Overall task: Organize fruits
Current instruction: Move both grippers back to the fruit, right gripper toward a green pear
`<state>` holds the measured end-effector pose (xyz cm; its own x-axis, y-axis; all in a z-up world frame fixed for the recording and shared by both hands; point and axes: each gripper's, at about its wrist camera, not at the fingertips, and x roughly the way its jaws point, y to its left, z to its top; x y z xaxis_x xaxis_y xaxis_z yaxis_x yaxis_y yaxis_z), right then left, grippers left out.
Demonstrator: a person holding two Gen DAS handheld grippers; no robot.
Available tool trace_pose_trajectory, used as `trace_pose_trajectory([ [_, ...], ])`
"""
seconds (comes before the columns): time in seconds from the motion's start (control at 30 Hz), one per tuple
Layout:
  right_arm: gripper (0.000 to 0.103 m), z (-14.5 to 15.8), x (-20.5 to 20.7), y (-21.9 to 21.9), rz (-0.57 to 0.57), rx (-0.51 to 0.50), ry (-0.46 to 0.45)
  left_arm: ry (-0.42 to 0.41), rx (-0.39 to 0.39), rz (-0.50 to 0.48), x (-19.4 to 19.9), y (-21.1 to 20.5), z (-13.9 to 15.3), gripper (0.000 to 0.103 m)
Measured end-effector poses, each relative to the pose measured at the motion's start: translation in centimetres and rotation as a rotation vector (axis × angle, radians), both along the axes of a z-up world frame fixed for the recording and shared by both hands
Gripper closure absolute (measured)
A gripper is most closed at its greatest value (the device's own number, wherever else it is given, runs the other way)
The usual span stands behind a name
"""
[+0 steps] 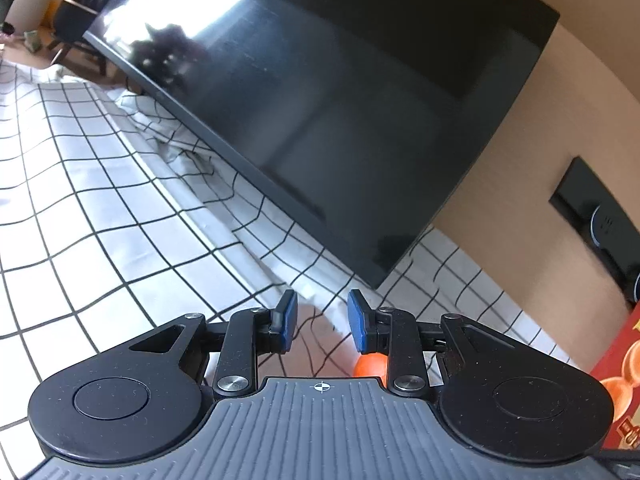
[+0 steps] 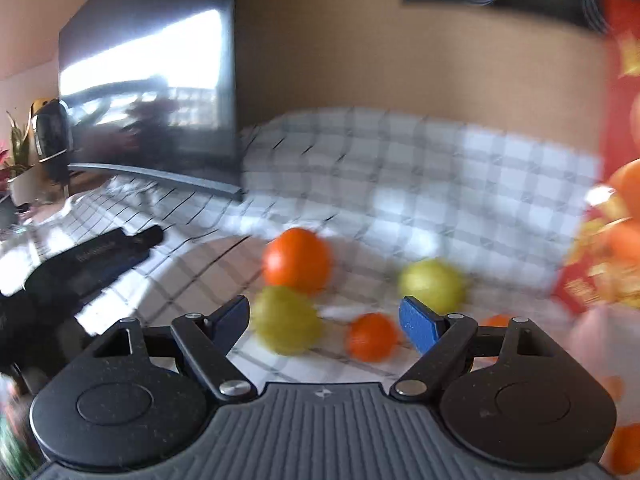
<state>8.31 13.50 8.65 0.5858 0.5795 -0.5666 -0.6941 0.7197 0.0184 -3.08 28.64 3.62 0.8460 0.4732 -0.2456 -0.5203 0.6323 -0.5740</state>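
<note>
The right wrist view is blurred by motion. In it a large orange (image 2: 297, 261), a yellow-green fruit (image 2: 285, 321), a second yellow-green fruit (image 2: 433, 284) and a small orange (image 2: 371, 337) lie on the checked cloth (image 2: 420, 184). My right gripper (image 2: 326, 322) is open and empty, just above and short of them. My left gripper (image 1: 322, 322) is open and empty over the cloth; an orange fruit (image 1: 370, 365) shows partly behind its right finger.
A large black TV screen (image 1: 340, 92) stands at the back of the table, also in the right wrist view (image 2: 152, 92). A red box printed with oranges (image 2: 612, 220) stands at the right. The left gripper's black body (image 2: 80, 268) lies at the left.
</note>
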Motion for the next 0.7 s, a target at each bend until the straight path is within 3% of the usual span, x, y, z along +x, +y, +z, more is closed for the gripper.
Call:
trace_pose_trajectory([
  [0.13, 0.02, -2.1, 1.6, 4.1, -0.01, -0.033, 0.066, 0.024, 0.028, 0.004, 0.4, -0.5, -0.1, 0.072],
  [0.27, 0.02, -4.1, 1.9, 6.5, -0.028, -0.095, 0.009, 0.036, 0.035, 0.006, -0.1, -0.6, -0.4, 0.072],
  [0.47, 0.02, -6.4, 3.4, 8.6, -0.019, -0.144, 0.018, 0.035, 0.032, 0.014, -0.3, -0.4, -0.5, 0.072],
  [0.53, 0.027, -7.0, 3.6, 9.0, -0.01, -0.167, 0.015, 0.039, 0.032, 0.005, -0.2, -0.4, -0.6, 0.072],
  [0.57, 0.037, -7.1, 3.6, 9.0, -0.01, -0.176, 0.008, 0.042, 0.035, 0.001, -0.2, -0.5, -0.6, 0.072],
  [0.7, 0.038, -6.6, 3.1, 7.9, 0.001, -0.181, 0.016, 0.043, 0.047, -0.029, 0.0, -0.7, -0.7, 0.072],
])
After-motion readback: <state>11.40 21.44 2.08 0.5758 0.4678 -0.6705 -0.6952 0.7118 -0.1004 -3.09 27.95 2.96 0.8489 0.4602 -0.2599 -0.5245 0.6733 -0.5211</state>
